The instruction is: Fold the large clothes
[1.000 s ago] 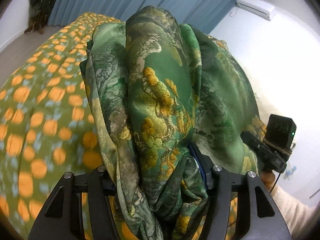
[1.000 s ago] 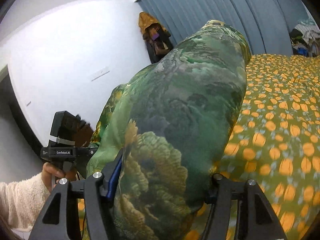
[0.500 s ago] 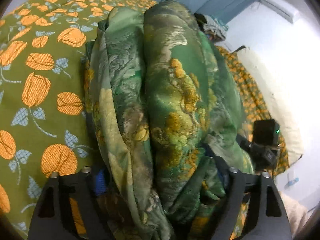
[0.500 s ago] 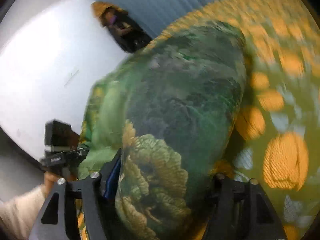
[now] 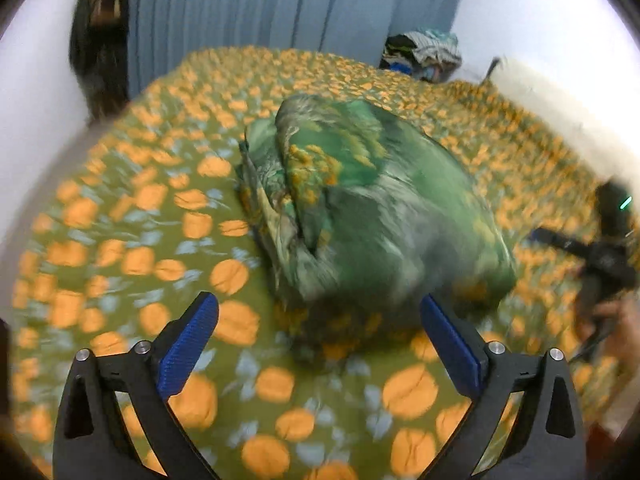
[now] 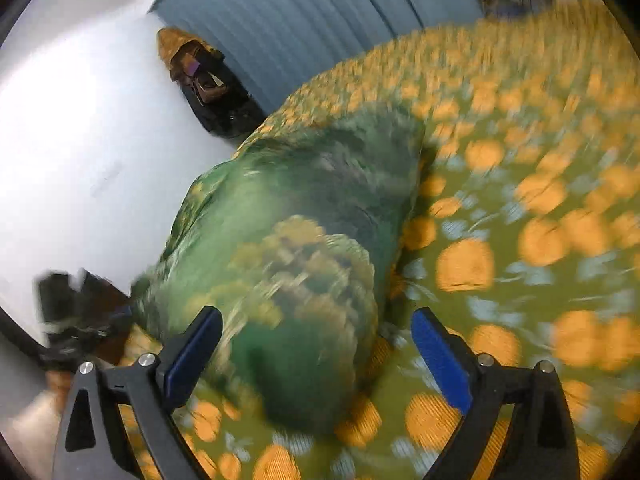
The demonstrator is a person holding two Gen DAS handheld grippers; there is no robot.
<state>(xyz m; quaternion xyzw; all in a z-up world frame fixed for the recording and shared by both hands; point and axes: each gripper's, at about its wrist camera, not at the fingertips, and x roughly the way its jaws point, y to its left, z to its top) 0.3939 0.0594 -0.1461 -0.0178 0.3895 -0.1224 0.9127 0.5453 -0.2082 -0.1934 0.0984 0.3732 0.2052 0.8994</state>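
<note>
The folded green garment with yellow print point(image 5: 372, 204) lies as a thick bundle on the bed. It also shows in the right wrist view point(image 6: 296, 248). My left gripper point(image 5: 320, 332) is open and empty, just in front of the bundle's near end. My right gripper point(image 6: 316, 344) is open, its blue pads on either side of the bundle's near end without gripping it. The right gripper point(image 5: 600, 248) shows at the right edge of the left wrist view, and the left gripper point(image 6: 68, 320) at the left edge of the right wrist view. Both views are blurred by motion.
The bed cover point(image 5: 120, 248) is olive with orange fruit print. A blue curtain point(image 5: 280, 8) hangs behind the bed. A pile of clothes point(image 5: 424, 52) lies at the far corner. Dark clothing point(image 6: 204, 80) hangs on the white wall.
Both grippers have let go of the garment and opened. The bundle came down from the air onto the bed, and both grippers have drawn back from it.
</note>
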